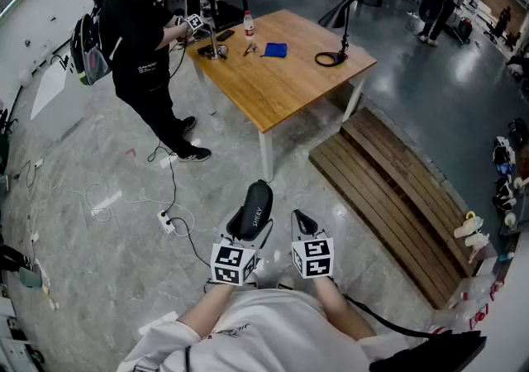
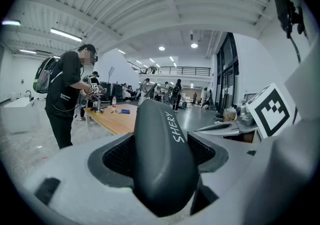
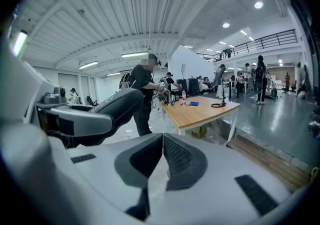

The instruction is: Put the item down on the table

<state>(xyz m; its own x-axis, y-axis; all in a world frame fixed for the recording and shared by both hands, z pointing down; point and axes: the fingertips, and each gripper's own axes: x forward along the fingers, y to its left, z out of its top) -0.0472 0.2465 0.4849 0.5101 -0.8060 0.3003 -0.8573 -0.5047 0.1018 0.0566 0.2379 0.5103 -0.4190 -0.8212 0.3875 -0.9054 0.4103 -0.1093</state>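
My left gripper (image 1: 252,226) is shut on a black glasses-style case (image 1: 250,212) with white lettering; in the left gripper view the black case (image 2: 161,154) fills the space between the jaws, both pads (image 2: 120,155) pressed against its sides. My right gripper (image 1: 304,223) hovers beside it, jaws closed together with nothing between them; in its own view the right gripper (image 3: 162,161) has its pads (image 3: 181,161) meeting. The wooden table (image 1: 281,73) stands well ahead, across the floor. Both grippers are held close to my body, far from the table.
A person in black with a backpack (image 1: 145,48) stands at the table's left end. On the table lie a bottle (image 1: 249,25), a blue cloth (image 1: 275,50) and a black lamp with cable (image 1: 339,40). A wooden bench (image 1: 397,197) lies right; cables and a power strip (image 1: 167,221) on the floor.
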